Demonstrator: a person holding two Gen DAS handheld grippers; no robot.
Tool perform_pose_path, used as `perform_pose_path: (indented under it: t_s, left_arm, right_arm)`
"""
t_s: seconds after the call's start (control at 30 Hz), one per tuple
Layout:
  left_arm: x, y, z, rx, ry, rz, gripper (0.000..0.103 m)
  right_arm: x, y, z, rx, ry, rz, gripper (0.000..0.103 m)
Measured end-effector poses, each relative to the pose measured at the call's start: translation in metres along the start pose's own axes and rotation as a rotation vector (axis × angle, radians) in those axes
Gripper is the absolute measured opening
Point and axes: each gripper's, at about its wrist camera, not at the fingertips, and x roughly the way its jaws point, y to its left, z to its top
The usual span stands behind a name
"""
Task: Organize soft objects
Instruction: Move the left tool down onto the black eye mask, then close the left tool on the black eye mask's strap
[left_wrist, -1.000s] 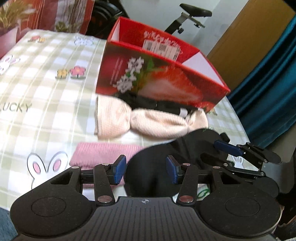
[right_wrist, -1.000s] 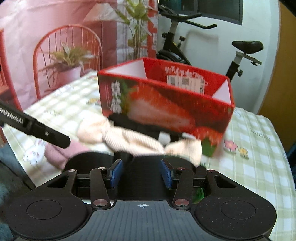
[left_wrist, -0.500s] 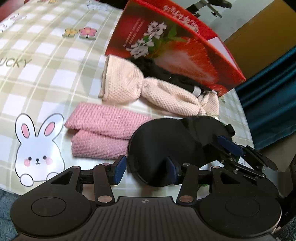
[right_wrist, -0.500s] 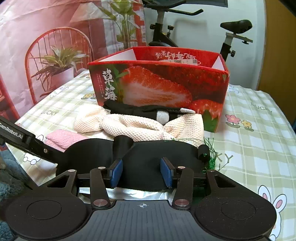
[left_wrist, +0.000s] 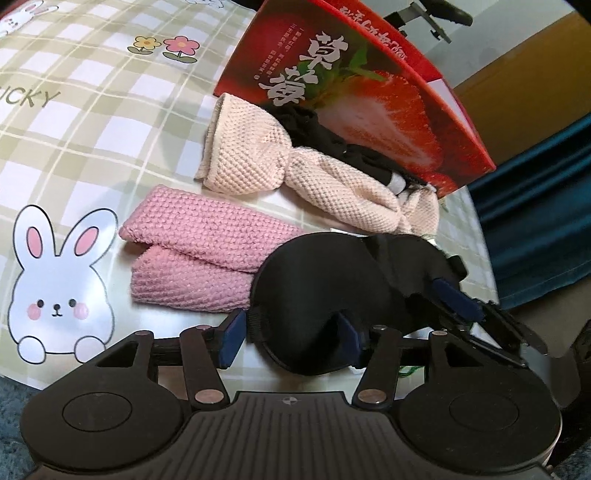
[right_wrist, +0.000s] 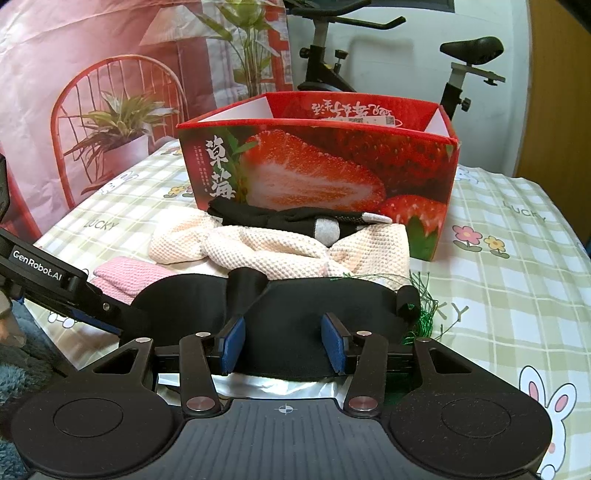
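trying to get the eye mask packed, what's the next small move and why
Probably close both grippers on the eye mask. It lies flat on the table with the left gripper straddling one end and the right gripper the middle; the left's jaws have just been opening. The strawberry box behind stands open.

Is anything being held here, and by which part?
Cannot be told. The black eye mask sits between the jaws of the left gripper, which have just been opening, and of the right gripper.
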Motion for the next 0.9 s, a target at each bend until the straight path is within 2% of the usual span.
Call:
perform_pose_path:
  t_s: [0.13,0.2,0.27,0.3,0.4,0.5,0.6,0.77,0.9]
  left_arm:
    - [-0.011,-0.003,0.001,0.003,-0.058,-0.046,0.051]
    - [-0.018,-0.006,0.001,0.012,-0.090,-0.044,0.039]
    - [-0.023,-0.008,0.001,0.027,-0.121,-0.032,0.036]
    - [-0.025,-0.009,0.002,0.035,-0.131,-0.038,0.029]
    - [-0.025,-0.017,0.002,0.093,-0.143,-0.021,0.020]
    - [-0.026,-0.021,0.003,0.127,-0.169,0.002,0.016]
    - [-0.028,-0.016,0.005,0.107,-0.184,0.019,0.016]
    - [-0.027,-0.003,0.008,0.066,-0.187,0.062,0.016]
    - [-0.021,0.006,0.010,0.033,-0.165,0.070,0.016]
  right_arm:
    - [0.000,0.000,0.000,0.011,-0.002,0.004,0.044]
    - [-0.001,0.000,0.000,0.014,-0.003,0.005,0.044]
    - [-0.001,0.001,0.000,0.016,-0.004,0.006,0.044]
    - [-0.002,0.001,0.000,0.016,-0.004,0.004,0.044]
    - [-0.003,0.003,0.000,0.009,-0.008,0.000,0.044]
    - [-0.006,0.003,0.000,0.007,-0.020,0.006,0.044]
    - [-0.012,0.002,0.001,0.016,-0.053,0.004,0.042]
    - [-0.022,-0.007,0.004,0.069,-0.117,-0.054,0.046]
    - [-0.021,-0.021,0.005,0.132,-0.125,-0.070,0.048]
